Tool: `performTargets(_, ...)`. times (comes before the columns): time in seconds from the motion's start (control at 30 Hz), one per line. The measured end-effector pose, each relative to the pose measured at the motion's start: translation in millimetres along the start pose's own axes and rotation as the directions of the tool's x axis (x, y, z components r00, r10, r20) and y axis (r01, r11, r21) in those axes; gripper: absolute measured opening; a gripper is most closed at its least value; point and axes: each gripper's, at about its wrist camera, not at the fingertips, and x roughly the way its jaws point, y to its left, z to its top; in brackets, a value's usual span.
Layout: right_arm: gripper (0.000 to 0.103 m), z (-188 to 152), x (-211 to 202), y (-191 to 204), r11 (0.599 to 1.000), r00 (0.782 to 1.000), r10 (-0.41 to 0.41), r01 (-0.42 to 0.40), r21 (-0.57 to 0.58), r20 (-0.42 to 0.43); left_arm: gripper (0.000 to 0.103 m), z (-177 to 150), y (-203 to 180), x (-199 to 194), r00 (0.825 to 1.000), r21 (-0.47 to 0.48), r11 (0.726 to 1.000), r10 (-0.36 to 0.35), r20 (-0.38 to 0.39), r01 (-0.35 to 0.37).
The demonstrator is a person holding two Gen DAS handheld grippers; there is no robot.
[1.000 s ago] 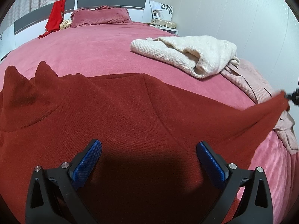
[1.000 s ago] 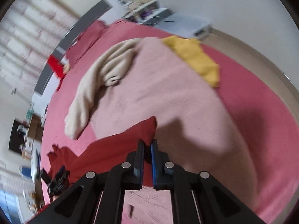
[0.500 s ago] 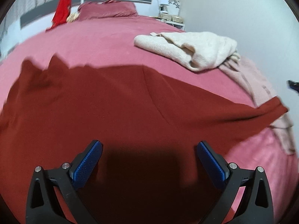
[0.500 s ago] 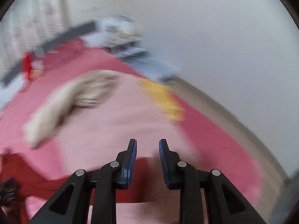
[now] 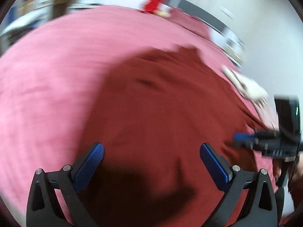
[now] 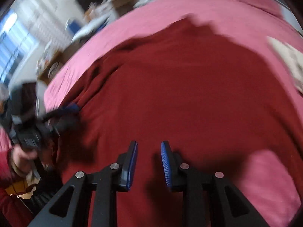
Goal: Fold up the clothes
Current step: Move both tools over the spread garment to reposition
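**Red garment spread on the bed**

The dark red garment lies spread across my pink bed. My left tongs gape wide above it, gripping nothing. My right tongs have just been opening; their pads stand slightly apart, nothing between them. A cream sweater lies beside the garment.

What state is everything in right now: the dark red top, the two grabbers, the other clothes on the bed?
Dark red garment: spread on the bed, held by neither gripper.
Left gripper: jaws wide open, empty, above the garment.
Right gripper: jaws a little apart, having just opened, nothing between them.
Cream sweater: lying beside the garment, blurred.
Bed: covered in pink.
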Motion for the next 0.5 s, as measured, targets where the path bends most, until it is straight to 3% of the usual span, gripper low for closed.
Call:
performTargets(0.07,0.026,0.1,24.2,21.8,0.999,0.995,-0.037,0.036,-0.012,-0.088,0.102,-4.9,35.6,-20.7,1.0,-0.046,0.999,0.02,-0.004,-0.02)
performTargets(0.13,0.026,-6.4,44.4,30.0,0.995,0.983,-0.096,0.096,-0.007,-0.157,0.102,-19.1,58.4,-30.6,0.999,-0.065,0.998,-0.019,-0.038,0.017)
performTargets(0.2,0.027,-13.3,49.9,35.5,0.988,0.978,-0.157,0.156,-0.016,-0.134,0.102,-33.3,79.2,-39.5,0.996,-0.08,0.995,-0.058,-0.071,0.052)
performTargets(0.3,0.027,-18.7,48.4,31.5,0.985,0.98,-0.169,0.173,0.026,-0.11,0.102,-54.9,72.0,-34.9,0.987,-0.008,0.996,-0.095,-0.132,0.094)
performTargets(0.43,0.027,-21.9,44.5,19.8,0.984,0.985,-0.143,0.152,0.091,-0.099,0.102,-71.1,43.4,-25.8,0.979,0.15,0.981,-0.093,-0.184,0.121)
performTargets(0.5,0.027,-23.8,42.9,16.3,0.983,0.985,-0.141,0.151,0.101,-0.095,0.098,-73.9,42.8,-23.0,0.979,0.146,0.984,-0.077,-0.19,0.106)
